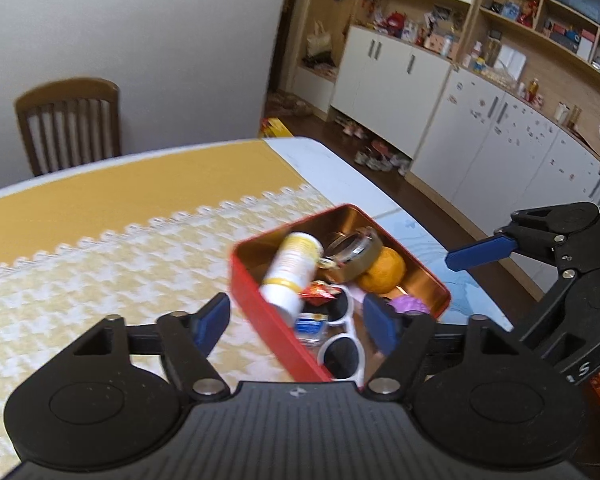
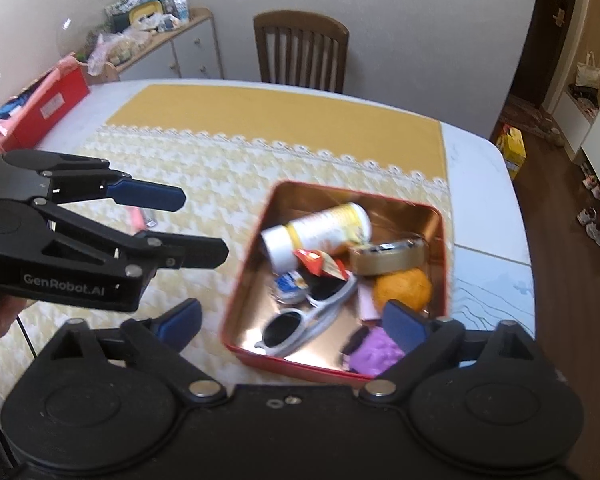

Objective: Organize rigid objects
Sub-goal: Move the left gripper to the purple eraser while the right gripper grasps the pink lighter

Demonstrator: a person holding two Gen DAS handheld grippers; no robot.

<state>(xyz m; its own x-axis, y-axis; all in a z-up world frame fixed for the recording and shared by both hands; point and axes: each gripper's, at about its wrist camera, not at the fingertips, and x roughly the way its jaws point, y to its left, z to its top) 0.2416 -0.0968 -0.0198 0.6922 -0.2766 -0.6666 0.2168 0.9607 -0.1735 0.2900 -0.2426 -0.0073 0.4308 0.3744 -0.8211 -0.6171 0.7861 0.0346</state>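
Observation:
A red tin (image 2: 247, 264) with a coppery inside sits on the yellow patterned cloth near the table's right edge. In it lie a white and yellow bottle (image 2: 324, 228), a tape roll (image 2: 388, 258), an orange (image 2: 404, 288), white sunglasses (image 2: 300, 320), a purple lumpy thing (image 2: 376, 350) and a red sachet (image 2: 320, 262). My right gripper (image 2: 292, 318) stands open above the tin's near side, with nothing in it. My left gripper (image 1: 296, 322) is open too, above the tin's red wall (image 1: 276, 320), and holds nothing. The right wrist view has it left of the tin.
A small pink object (image 2: 140, 218) lies on the cloth behind the left gripper. A red box (image 2: 48, 108) stands at the table's far left. A wooden chair (image 2: 302, 52) is at the far side. White cabinets (image 1: 480, 152) and shoes on the floor are to the right.

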